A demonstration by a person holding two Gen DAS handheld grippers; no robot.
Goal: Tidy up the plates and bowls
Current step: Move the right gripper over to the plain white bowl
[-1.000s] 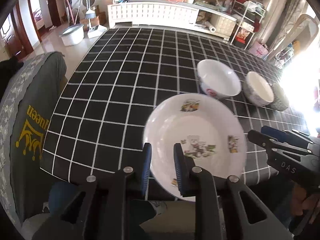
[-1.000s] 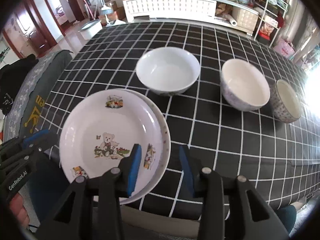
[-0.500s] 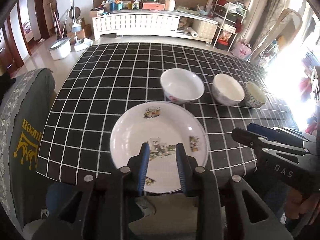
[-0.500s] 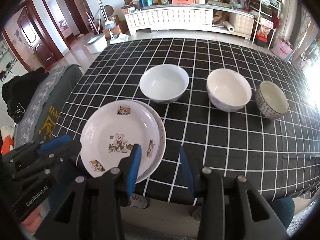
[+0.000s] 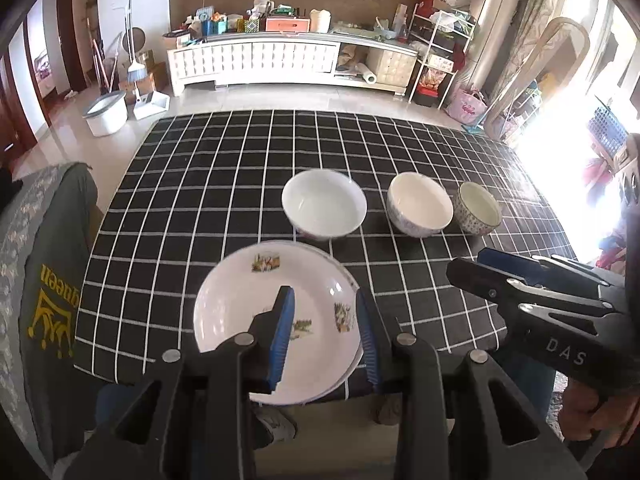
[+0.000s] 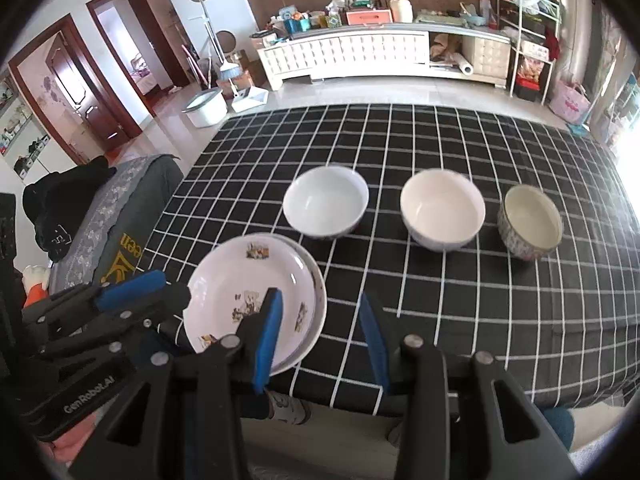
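Two white plates with cartoon prints lie stacked (image 5: 256, 304) at the table's near edge; they also show in the right wrist view (image 6: 240, 280). Behind them stand a white bowl (image 5: 324, 202) (image 6: 326, 200), a second white bowl (image 5: 420, 204) (image 6: 442, 208) and a small patterned bowl (image 5: 478, 208) (image 6: 530, 224) in a row. My left gripper (image 5: 326, 336) is open and empty above the plates' near rim. My right gripper (image 6: 320, 336) is open and empty above the near edge, right of the plates.
The table wears a black cloth with a white grid (image 5: 208, 184). A grey-covered chair (image 5: 44, 264) stands at the left edge. A white cabinet (image 5: 288, 58) and shelves stand across the floor beyond the table.
Both grippers have pulled back and risen from the table. The left gripper has opened wider, and the top plate now lies on the lower one.
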